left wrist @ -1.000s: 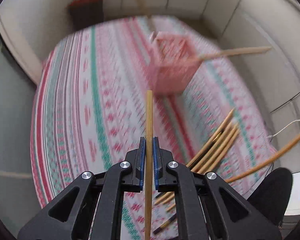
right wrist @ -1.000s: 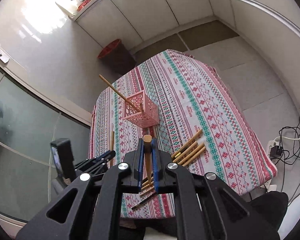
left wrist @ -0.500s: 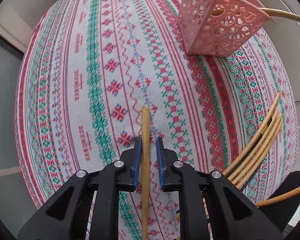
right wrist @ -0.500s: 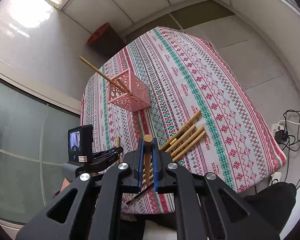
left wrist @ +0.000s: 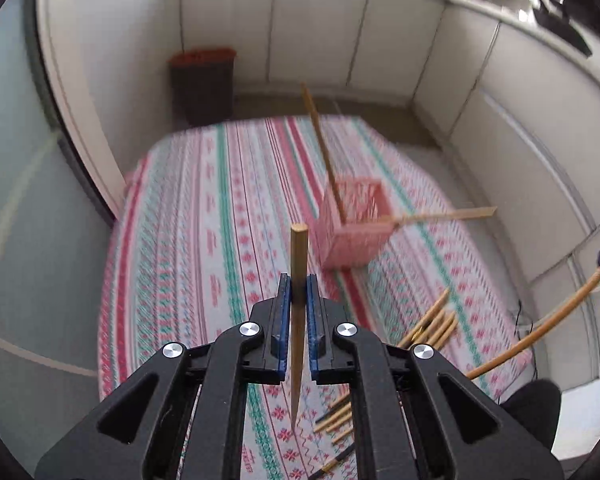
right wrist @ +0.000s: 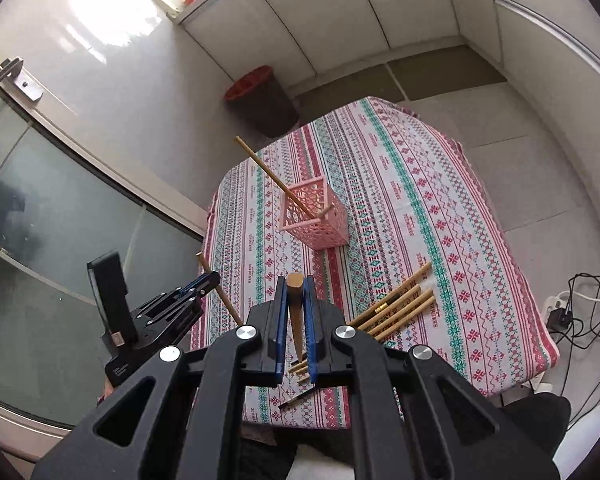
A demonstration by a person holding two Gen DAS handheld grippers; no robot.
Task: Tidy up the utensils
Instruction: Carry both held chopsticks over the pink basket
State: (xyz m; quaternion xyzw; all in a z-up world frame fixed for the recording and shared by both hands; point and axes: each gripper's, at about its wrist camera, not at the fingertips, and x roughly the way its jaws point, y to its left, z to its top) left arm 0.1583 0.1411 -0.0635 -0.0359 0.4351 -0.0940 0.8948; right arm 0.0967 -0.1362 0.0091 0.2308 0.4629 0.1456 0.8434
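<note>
A pink lattice basket (left wrist: 354, 226) (right wrist: 316, 216) stands on the patterned tablecloth (left wrist: 204, 240) (right wrist: 440, 216) with two wooden chopsticks (left wrist: 326, 160) (right wrist: 276, 178) leaning in it. My left gripper (left wrist: 298, 284) is shut on a wooden chopstick (left wrist: 298, 300), held above the cloth short of the basket; it also shows in the right wrist view (right wrist: 204, 284). My right gripper (right wrist: 296, 292) is shut on another chopstick (right wrist: 296, 312), high above the table. Several loose chopsticks (left wrist: 432, 324) (right wrist: 396, 304) lie on the cloth near the front edge.
A dark bin with a red rim (left wrist: 202, 84) (right wrist: 260, 100) stands on the floor beyond the table. White cabinets (left wrist: 340, 32) line the walls. A glass door (right wrist: 40, 208) is at the left. Cables and a plug (right wrist: 560, 316) lie on the floor at the right.
My left gripper dipped low over the cloth, closed on its chopstick and has risen and tilted back up. My right gripper kept its chopstick and stayed high.
</note>
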